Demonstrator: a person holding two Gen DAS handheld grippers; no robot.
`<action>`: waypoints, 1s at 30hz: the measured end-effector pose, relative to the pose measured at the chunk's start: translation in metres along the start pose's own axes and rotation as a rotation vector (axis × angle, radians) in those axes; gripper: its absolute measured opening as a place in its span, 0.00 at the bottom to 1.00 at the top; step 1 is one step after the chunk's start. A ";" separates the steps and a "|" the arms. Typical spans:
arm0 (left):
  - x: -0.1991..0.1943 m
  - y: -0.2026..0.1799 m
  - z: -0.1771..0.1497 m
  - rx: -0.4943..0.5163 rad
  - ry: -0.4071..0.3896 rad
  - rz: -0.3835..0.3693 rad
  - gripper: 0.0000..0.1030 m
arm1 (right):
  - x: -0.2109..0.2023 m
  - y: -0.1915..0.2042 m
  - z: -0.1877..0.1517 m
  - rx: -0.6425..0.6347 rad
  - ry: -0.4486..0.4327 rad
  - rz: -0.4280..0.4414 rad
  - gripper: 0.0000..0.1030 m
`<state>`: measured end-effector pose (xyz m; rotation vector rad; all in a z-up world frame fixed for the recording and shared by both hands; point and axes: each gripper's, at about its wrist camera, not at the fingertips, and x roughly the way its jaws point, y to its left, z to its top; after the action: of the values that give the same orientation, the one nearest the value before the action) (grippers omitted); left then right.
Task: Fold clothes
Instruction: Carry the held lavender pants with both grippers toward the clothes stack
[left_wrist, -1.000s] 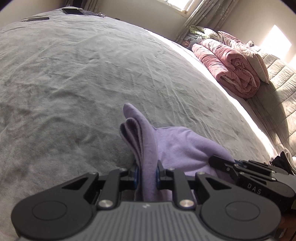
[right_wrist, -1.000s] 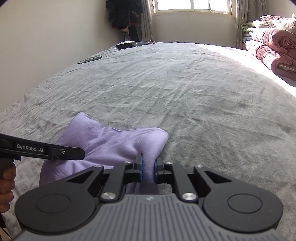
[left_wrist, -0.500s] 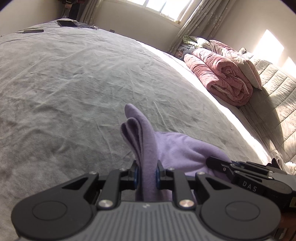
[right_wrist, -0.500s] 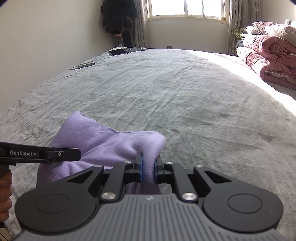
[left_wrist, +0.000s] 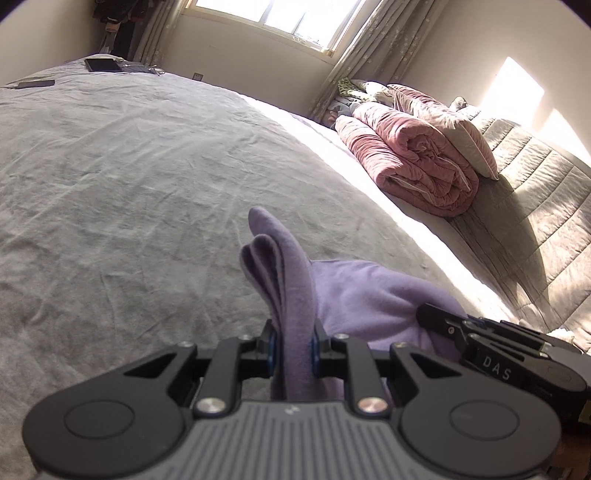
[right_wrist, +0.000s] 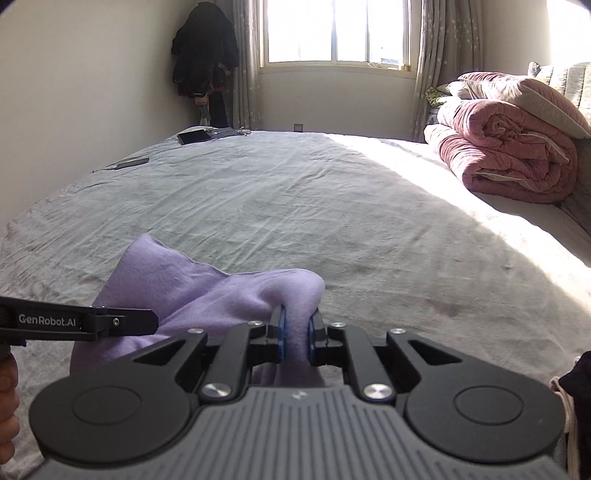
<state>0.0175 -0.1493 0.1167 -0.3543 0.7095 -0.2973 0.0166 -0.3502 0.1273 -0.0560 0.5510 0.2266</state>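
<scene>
A lilac garment (left_wrist: 369, 295) hangs between both grippers above the grey bed (left_wrist: 129, 192). My left gripper (left_wrist: 293, 341) is shut on a folded edge of it, which sticks up past the pads in layers. The right gripper (left_wrist: 436, 317) shows at the lower right of the left wrist view, at the cloth's other end. In the right wrist view my right gripper (right_wrist: 295, 332) is shut on a bunched corner of the lilac garment (right_wrist: 192, 291). The left gripper's finger (right_wrist: 110, 323) reaches in from the left edge, over the cloth.
A rolled pink quilt (left_wrist: 413, 166) with a pillow (right_wrist: 524, 96) lies at the right, against a quilted headboard (left_wrist: 535, 206). A tablet (right_wrist: 194, 136) and a phone (right_wrist: 131, 162) rest at the bed's far left corner. Dark clothes (right_wrist: 205, 55) hang beside the window (right_wrist: 332, 33).
Both grippers have risen and moved forward over the bed, carrying the lilac garment; more of the window and far wall shows. The grips on the cloth are unchanged.
</scene>
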 end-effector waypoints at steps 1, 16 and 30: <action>0.001 -0.007 0.001 0.003 -0.004 -0.004 0.17 | -0.004 -0.005 0.000 0.002 -0.011 -0.013 0.11; 0.013 -0.094 -0.006 0.051 0.002 -0.074 0.17 | -0.056 -0.072 -0.013 0.063 -0.078 -0.130 0.11; 0.017 -0.157 -0.012 0.075 -0.012 -0.166 0.17 | -0.097 -0.125 -0.019 0.064 -0.207 -0.177 0.11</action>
<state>-0.0012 -0.2992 0.1636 -0.3440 0.6569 -0.4773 -0.0449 -0.4937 0.1608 -0.0188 0.3441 0.0414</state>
